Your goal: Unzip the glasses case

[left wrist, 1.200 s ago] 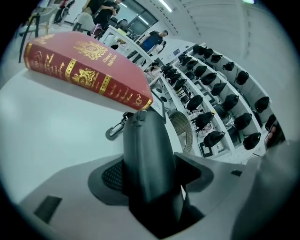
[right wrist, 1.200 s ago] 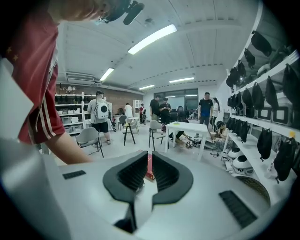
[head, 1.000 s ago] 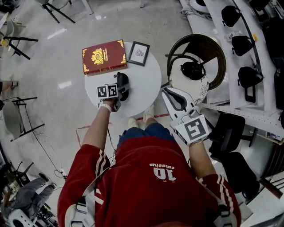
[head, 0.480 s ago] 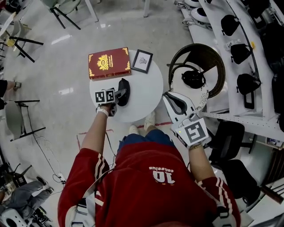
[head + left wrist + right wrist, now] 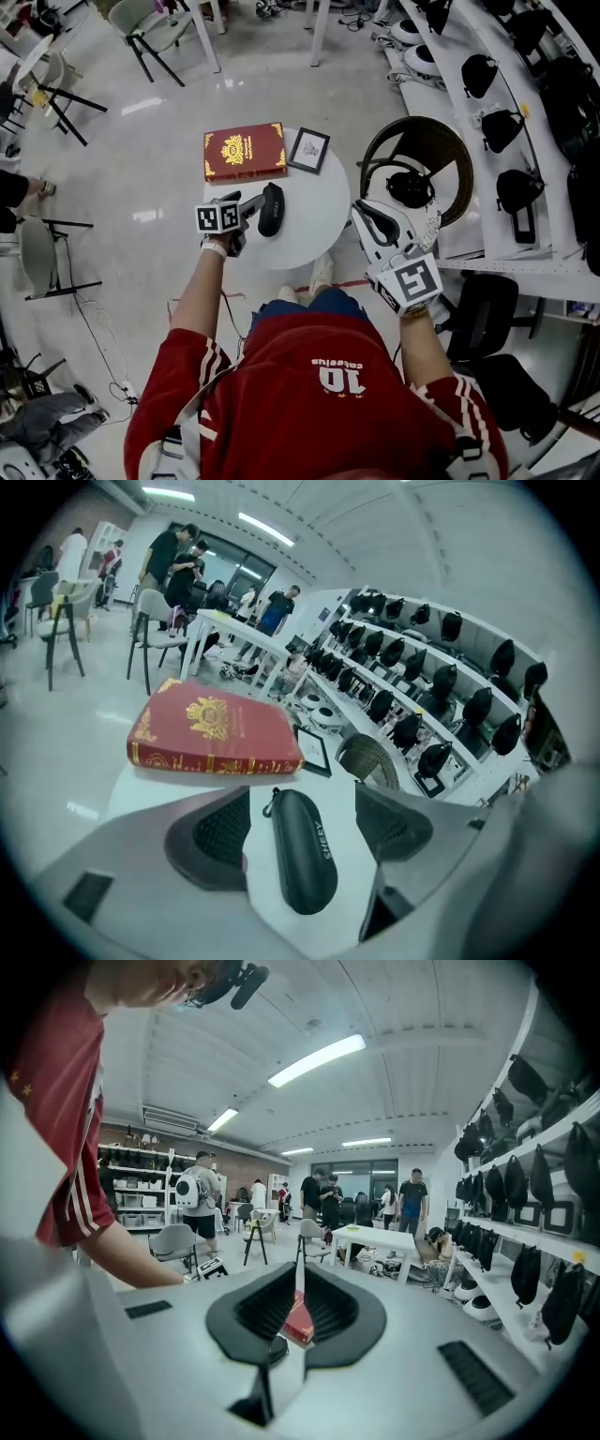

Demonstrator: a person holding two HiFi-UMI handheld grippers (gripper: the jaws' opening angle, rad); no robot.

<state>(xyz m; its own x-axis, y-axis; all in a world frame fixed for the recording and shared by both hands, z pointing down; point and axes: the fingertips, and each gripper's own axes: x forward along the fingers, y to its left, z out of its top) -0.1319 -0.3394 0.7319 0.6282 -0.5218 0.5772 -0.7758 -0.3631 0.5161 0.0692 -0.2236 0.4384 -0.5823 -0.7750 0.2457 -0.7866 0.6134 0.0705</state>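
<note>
The black zip-up glasses case (image 5: 271, 208) lies flat on the small round white table (image 5: 314, 220). My left gripper (image 5: 246, 210) hovers just left of it, open, and does not touch it. In the left gripper view the case (image 5: 305, 855) lies on the table between and below the wide-apart pads (image 5: 220, 832), its zipper pull (image 5: 271, 805) at the far end. My right gripper (image 5: 364, 212) hangs off the table's right edge, its jaws drawn together with only a thin slit and nothing in them. Its pads (image 5: 272, 1312) show the same narrow gap.
A red book with gold trim (image 5: 244, 152) and a small framed picture (image 5: 308, 150) lie on the table's far side. A round wicker chair (image 5: 417, 155) holding a black headset stands at right, beside white shelves (image 5: 506, 131) of headsets. Folding chairs (image 5: 159, 33) stand farther back.
My left gripper has lifted off the glasses case and drawn back to the left; the case stays on the table. The right gripper has risen a little, still closed.
</note>
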